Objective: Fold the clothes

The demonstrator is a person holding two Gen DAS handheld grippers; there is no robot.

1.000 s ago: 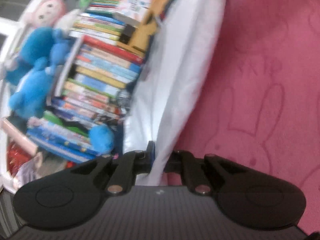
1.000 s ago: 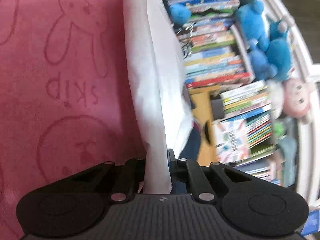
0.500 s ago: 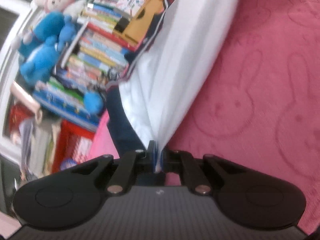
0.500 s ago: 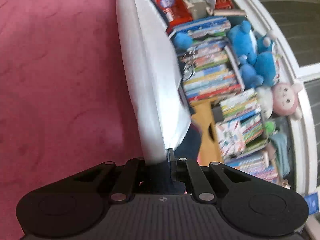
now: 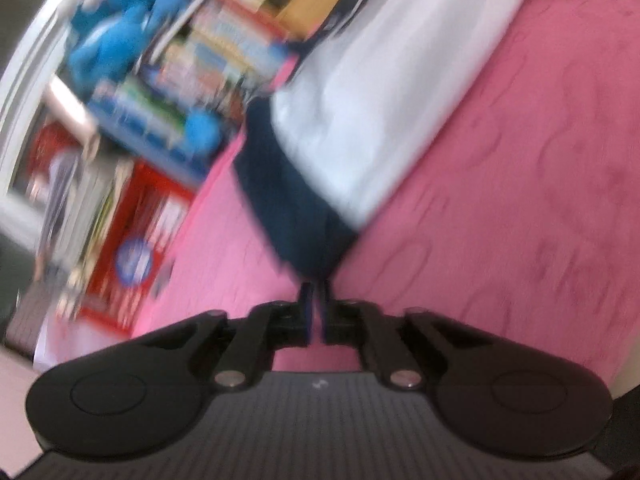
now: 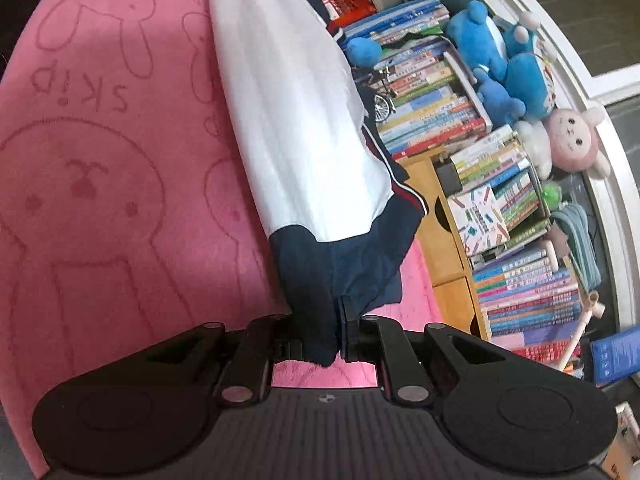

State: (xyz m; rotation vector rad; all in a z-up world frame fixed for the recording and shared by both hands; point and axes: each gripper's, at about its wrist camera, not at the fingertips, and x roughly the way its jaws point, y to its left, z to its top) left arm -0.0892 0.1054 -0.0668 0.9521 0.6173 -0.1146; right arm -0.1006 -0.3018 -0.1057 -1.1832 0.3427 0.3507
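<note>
Both tongs (image 5: 315, 300) (image 6: 338, 320) pinching garment (image 6: 296, 128), left view blurred

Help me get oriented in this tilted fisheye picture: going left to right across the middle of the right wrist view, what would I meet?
Pink rabbit-print blanket → white and navy garment, hanging from the right gripper → stacked books → blue plush toys → pink plush doll.
</note>
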